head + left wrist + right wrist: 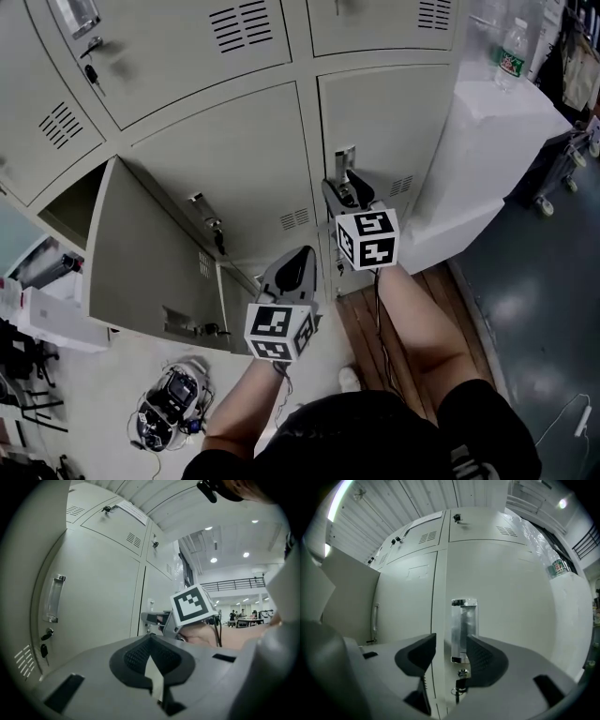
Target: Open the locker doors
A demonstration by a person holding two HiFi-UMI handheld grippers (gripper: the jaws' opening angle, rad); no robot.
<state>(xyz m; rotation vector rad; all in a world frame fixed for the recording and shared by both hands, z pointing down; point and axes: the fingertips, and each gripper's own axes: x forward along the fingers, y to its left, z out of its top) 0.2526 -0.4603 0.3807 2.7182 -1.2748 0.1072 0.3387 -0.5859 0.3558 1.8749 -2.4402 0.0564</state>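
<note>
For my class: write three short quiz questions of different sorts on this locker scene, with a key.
1. True or false: the right gripper has its jaws apart, and the clear door handle lines up with the gap.
2. Which gripper is shut? A: left gripper. B: right gripper.
3. Fill in: one locker door at the left of the head view already stands ____.
Key: 1 true; 2 A; 3 open.
</note>
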